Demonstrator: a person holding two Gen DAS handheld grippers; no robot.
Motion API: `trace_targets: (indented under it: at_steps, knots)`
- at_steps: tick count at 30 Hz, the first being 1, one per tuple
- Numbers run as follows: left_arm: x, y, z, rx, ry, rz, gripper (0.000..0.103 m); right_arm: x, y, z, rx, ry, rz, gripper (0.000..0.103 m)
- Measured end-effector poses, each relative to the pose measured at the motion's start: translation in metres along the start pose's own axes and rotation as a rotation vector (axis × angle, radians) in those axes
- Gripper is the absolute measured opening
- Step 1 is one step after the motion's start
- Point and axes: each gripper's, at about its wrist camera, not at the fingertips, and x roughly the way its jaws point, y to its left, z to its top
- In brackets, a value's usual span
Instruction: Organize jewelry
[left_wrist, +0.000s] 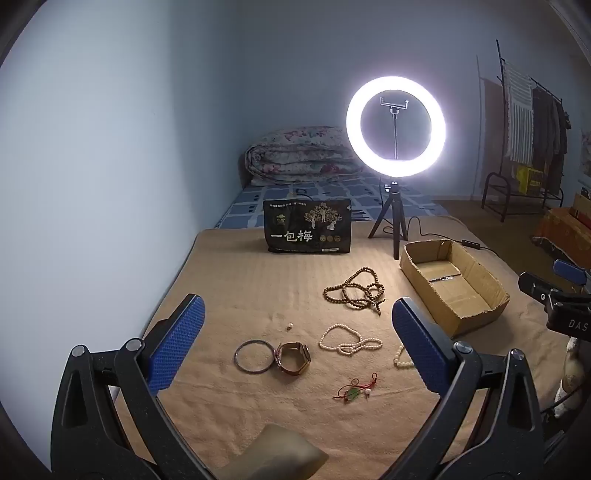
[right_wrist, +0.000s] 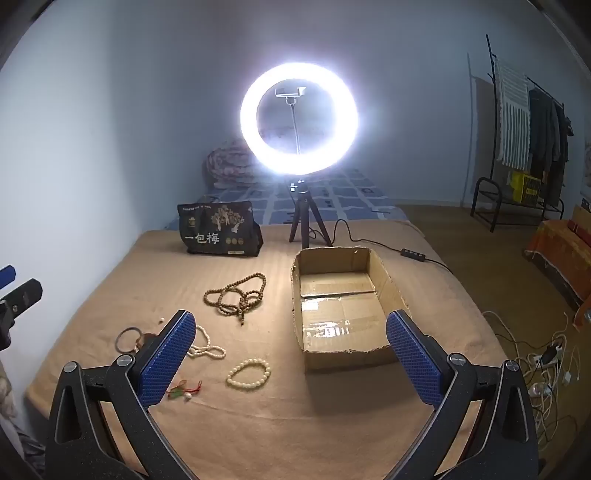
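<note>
Jewelry lies on a tan blanket: a brown bead necklace (left_wrist: 354, 291) (right_wrist: 236, 295), a white pearl necklace (left_wrist: 349, 339) (right_wrist: 207, 347), a white bead bracelet (right_wrist: 248, 373) (left_wrist: 400, 358), a metal bangle (left_wrist: 255, 356) (right_wrist: 127, 339), a brown watch (left_wrist: 293, 357), a green pendant on red cord (left_wrist: 352, 391) (right_wrist: 183, 390), and a loose pearl (left_wrist: 290, 326) (right_wrist: 161, 321). An empty cardboard box (left_wrist: 480, 295) (right_wrist: 384, 273) sits to the right. My left gripper (left_wrist: 299, 332) is open above the bangle and watch. My right gripper (right_wrist: 291, 350) is open, over the box's near left corner.
A black snack bag (left_wrist: 307, 226) (right_wrist: 218, 229) and a lit ring light on a tripod (left_wrist: 395, 125) (right_wrist: 299, 118) stand behind the jewelry. A folded quilt (left_wrist: 299, 155) lies at the back. Clothes rack (right_wrist: 524, 122) and floor cables (right_wrist: 546, 354) are at right.
</note>
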Motion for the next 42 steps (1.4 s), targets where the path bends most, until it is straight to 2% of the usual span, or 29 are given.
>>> trace_targets:
  at_steps: [42]
  knots:
    - [-0.006,-0.002,0.007,0.012,-0.036,0.019,0.103,-0.003,0.000,0.003,0.000,-0.015,-0.013,0.103]
